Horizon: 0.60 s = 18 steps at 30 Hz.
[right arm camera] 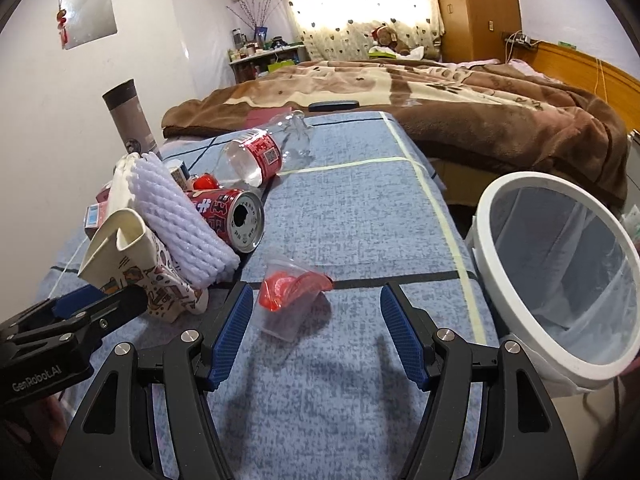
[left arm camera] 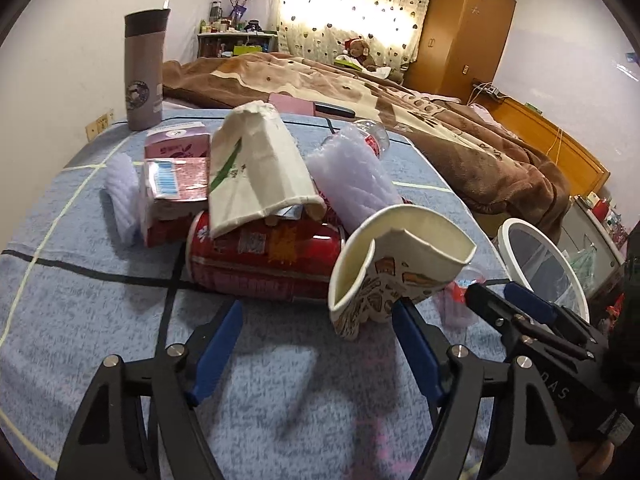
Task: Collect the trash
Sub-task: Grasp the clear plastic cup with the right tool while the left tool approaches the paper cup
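Trash sits heaped on the blue table [right arm camera: 360, 220]: the left tool [left arm camera: 320, 328], jaws wide and empty, should straddle the dented paper cup [left arm camera: 396, 264] at its one o'clock, while the right tool [right arm camera: 316, 328] (equally wide, empty) takes the squashed plastic cup [right arm camera: 294, 296] at twelve o'clock, bin [right arm camera: 556, 280] at three.

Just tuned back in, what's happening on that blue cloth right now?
A person holds two grippers over a pile of trash. The left gripper is open, its jaws near the crushed printed paper cup but not pressing it. The right gripper is open in front of a small clear plastic cup with red inside. The red can, foam nets and cartons lie uncollected. The white lined bin waits at the cloth's right edge.
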### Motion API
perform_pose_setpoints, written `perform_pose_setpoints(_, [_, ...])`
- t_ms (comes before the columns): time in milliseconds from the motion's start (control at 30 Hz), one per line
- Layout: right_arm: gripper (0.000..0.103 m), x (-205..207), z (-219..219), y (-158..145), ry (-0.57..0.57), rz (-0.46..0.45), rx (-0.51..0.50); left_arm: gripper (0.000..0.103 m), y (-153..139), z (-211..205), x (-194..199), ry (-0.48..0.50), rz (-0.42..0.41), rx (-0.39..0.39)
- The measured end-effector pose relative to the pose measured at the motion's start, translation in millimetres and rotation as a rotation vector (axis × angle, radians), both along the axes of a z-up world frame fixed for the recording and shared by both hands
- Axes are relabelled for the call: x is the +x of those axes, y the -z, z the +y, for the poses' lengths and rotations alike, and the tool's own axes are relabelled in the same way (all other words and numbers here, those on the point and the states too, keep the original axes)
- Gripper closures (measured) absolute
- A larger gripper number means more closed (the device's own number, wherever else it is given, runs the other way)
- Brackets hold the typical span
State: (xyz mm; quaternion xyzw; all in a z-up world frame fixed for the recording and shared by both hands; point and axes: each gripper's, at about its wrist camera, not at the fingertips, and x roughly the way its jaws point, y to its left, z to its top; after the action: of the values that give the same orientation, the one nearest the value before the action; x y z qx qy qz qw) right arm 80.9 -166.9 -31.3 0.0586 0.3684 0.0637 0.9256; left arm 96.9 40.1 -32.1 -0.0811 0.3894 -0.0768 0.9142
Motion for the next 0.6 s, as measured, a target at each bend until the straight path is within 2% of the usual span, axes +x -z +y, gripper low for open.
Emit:
perform_pose_setpoints(100, [0.039,8.2,3.1,1.7,-0.015,0.015,-0.006,0.027,0.6,-0.9,3.7,-0.002,0.005,0.0])
perform_pose_setpoints(233, [0.046,15.8,6.6,4.7,-0.036,0.045,-0.002,0.041,2.4,-3.8,9.8,0.017,0.011,0.006])
perform_pose_setpoints(300, [0.055,16.6,5.3,5.8,-0.044,0.054,0.009,0.045,2.8,-3.5,11.5,0.017,0.014,-0.001])
perform_pose_setpoints(467, [0.065,18.1,5.2,6.4,-0.062,0.066,0.029,0.058,0.2,-3.3,11.3,0.024,0.005,-0.015])
perform_pose_setpoints(600, [0.067,19.0,5.8,6.5,-0.069,0.067,0.041,0.065,-1.5,-2.6,14.3,0.028,0.005,-0.036])
